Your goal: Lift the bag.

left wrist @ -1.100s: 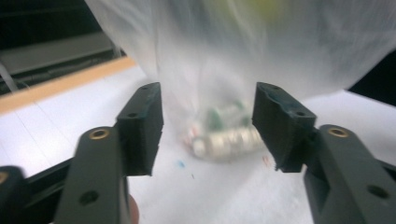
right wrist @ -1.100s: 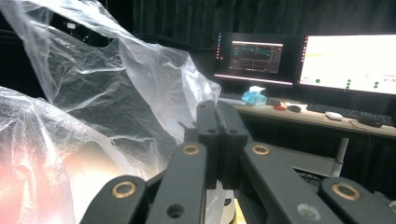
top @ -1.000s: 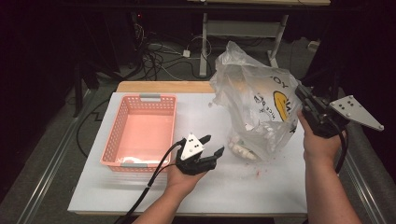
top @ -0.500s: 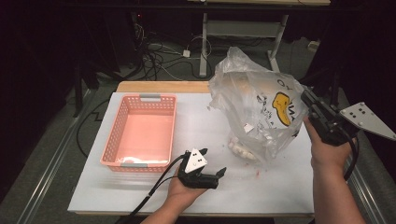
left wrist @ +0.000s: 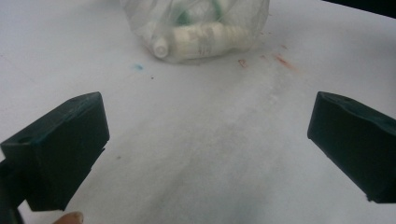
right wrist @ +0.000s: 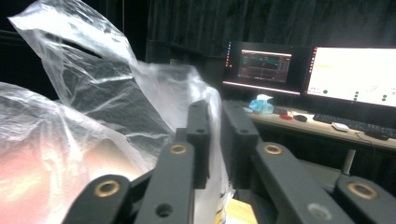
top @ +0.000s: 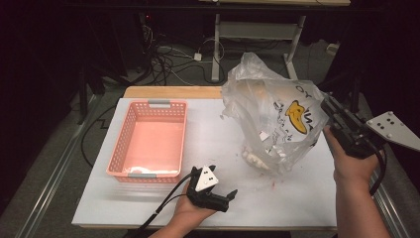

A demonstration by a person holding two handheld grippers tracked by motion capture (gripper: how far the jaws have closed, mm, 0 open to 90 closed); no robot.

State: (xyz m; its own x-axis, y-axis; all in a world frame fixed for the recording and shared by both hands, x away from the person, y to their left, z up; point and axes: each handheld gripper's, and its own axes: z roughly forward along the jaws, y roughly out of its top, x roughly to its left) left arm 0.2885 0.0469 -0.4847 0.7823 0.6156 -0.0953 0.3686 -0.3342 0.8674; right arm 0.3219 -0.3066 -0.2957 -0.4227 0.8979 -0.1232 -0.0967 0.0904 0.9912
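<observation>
Bag pinched, left free
My left gripper (top: 221,195) just opened wide (empty); right gripper (top: 331,110) loosening on bag (top: 270,121), at 2 o'clock.

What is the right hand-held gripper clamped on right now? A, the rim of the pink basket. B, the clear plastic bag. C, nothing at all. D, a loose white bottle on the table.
B: the right hand-held gripper has its jaws pinching a fold of the clear plastic bag, holding it up.
</observation>
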